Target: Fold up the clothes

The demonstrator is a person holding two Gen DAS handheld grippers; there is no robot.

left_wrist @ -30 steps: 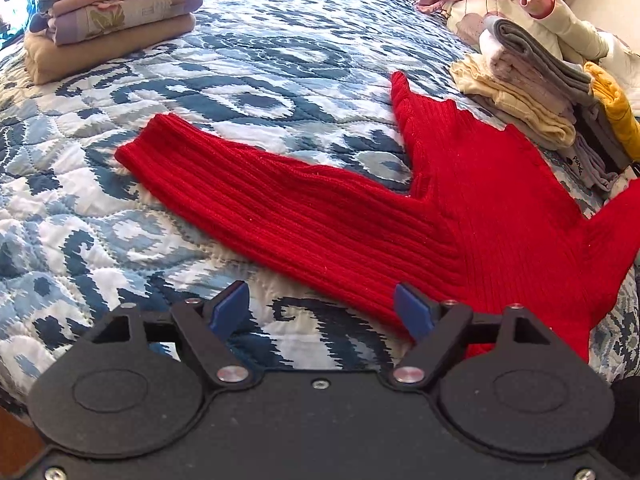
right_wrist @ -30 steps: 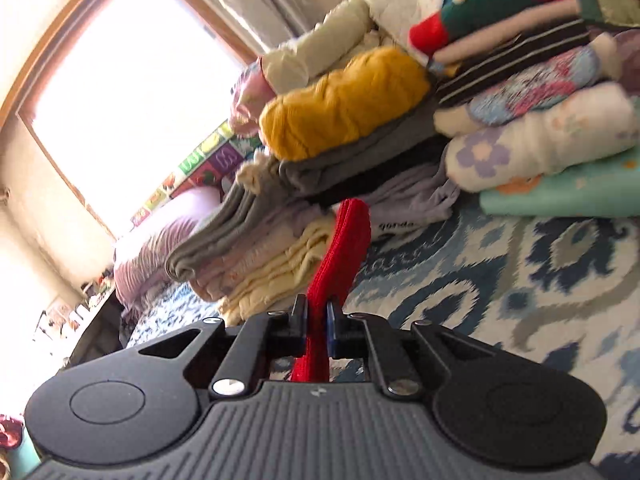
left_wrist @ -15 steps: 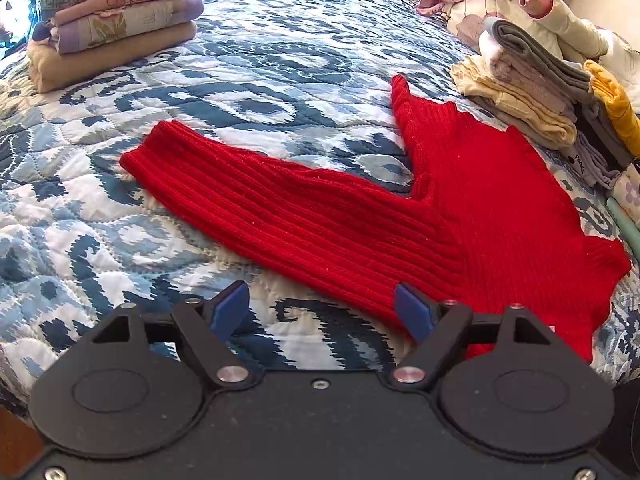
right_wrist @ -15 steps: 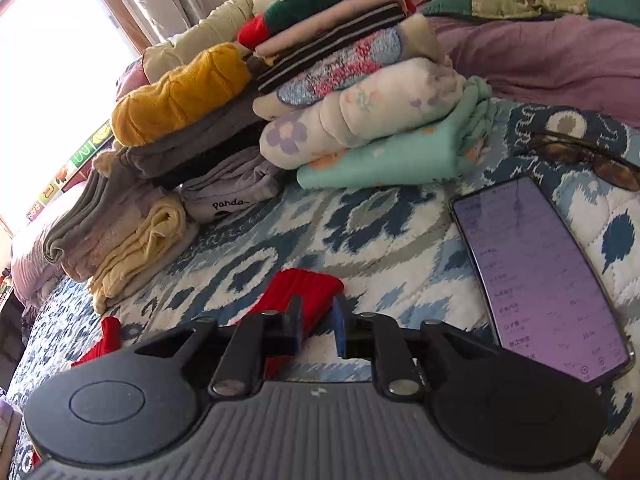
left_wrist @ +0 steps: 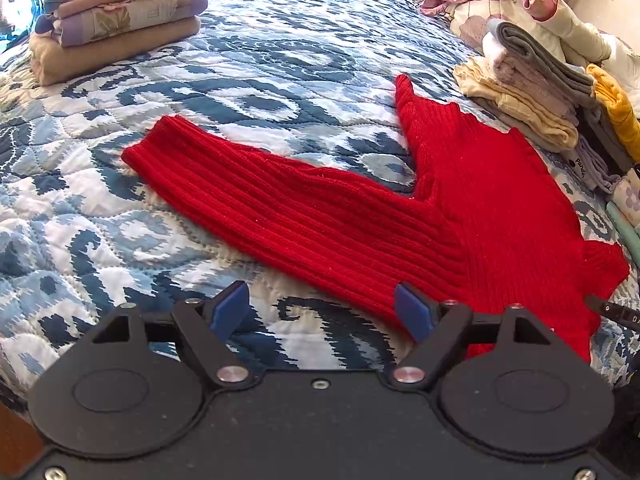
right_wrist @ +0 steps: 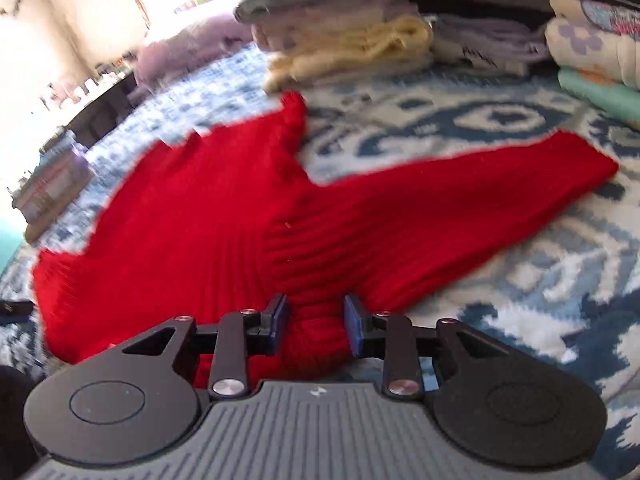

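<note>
A red ribbed knit sweater (left_wrist: pixel 460 216) lies spread flat on the blue patterned quilt (left_wrist: pixel 260 60), one sleeve stretched to the left. My left gripper (left_wrist: pixel 322 314) is open and empty just above the quilt at the sleeve's near edge. In the right wrist view the sweater (right_wrist: pixel 224 216) fills the middle, its other sleeve reaching right. My right gripper (right_wrist: pixel 316 322) is open, low over the sweater's near edge, with red knit between the spread jaws but not pinched.
A stack of folded clothes (left_wrist: pixel 116 16) sits at the far left of the bed. More piles of folded and loose clothes (left_wrist: pixel 540 92) line the right side, also in the right wrist view (right_wrist: pixel 460 28). The right view is motion-blurred.
My right gripper let go of the red sleeve, opened, and swung round to face the sweater, which now lies flat. The left gripper stayed open and shifted only slightly.
</note>
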